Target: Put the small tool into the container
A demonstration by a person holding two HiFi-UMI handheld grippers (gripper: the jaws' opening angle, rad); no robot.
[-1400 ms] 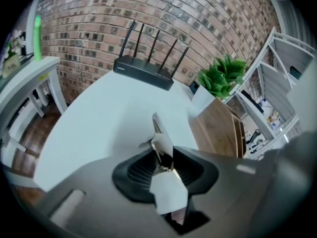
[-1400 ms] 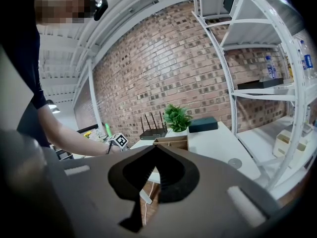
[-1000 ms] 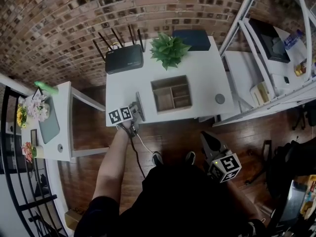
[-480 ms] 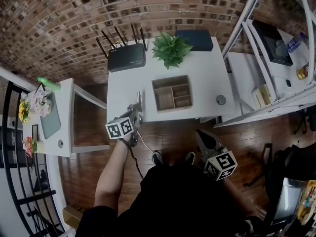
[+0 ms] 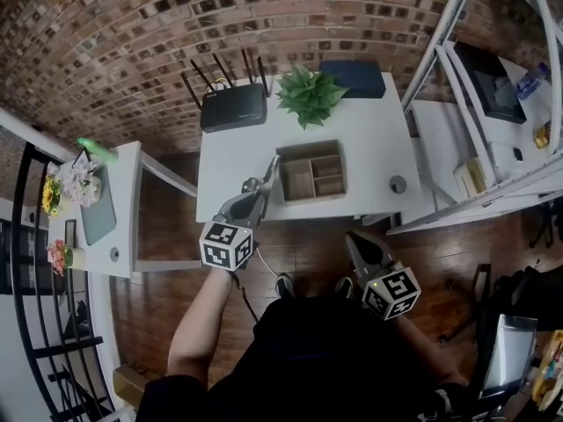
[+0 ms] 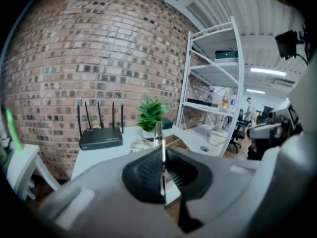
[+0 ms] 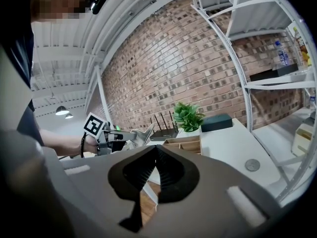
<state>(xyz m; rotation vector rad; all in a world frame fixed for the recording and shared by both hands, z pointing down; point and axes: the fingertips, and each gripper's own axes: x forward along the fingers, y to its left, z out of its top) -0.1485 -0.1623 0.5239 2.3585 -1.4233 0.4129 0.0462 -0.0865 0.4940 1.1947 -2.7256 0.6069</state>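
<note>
Small tool [image 6: 159, 133] sits pinched between the pads of the left gripper [image 6: 162, 151], which is closed tight on it; its free end sticks out past the fingertips. From the head view, I see the tool [image 5: 273, 167] held above the bench [image 5: 369, 130], tip just at the left rim of the container [image 5: 310, 146]. It is a thin, shiny metal sliver. Container is a shallow wooden box with compartments. Right gripper [image 5: 355, 240] hangs off the bench over the wooden floor [image 5: 308, 244], jaws together, nothing in them. Behind: router [image 5: 233, 108], plant [image 5: 310, 93], brick wall [image 5: 132, 42], white shelving rack [image 5: 493, 104] to the right.
</note>
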